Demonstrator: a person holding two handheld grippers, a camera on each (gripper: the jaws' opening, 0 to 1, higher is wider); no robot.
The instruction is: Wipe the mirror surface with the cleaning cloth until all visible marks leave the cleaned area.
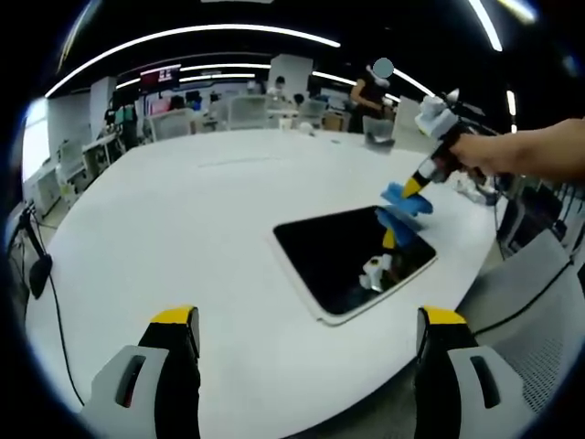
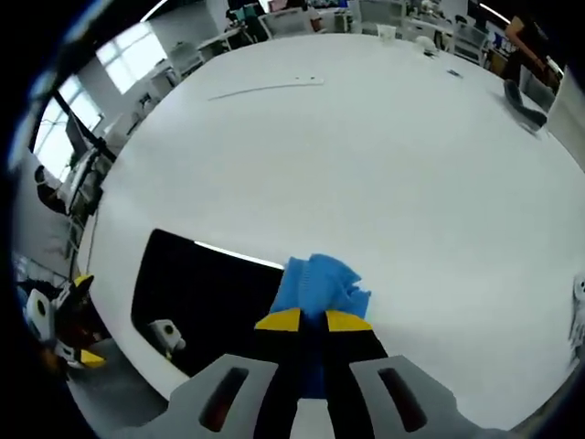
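A dark rectangular mirror (image 1: 352, 256) with a white rim lies flat on the white table (image 1: 201, 238), toward its right edge. A blue cleaning cloth (image 1: 405, 203) rests on the mirror's far right corner, pinched by my right gripper (image 1: 416, 187), which comes in from the right in a person's hand. In the right gripper view the same cloth (image 2: 320, 285) bunches between the shut yellow-tipped jaws of my right gripper (image 2: 313, 320), at the mirror's (image 2: 206, 297) edge. My left gripper (image 1: 309, 320) stands open, held back off the table's near edge, short of the mirror.
A long white strip (image 2: 267, 89) lies on the table further off. Grey chairs (image 1: 530, 293) stand at the table's right side. Desks, chairs and a person (image 1: 373, 87) fill the room behind. Cables (image 1: 41, 274) hang at the left edge.
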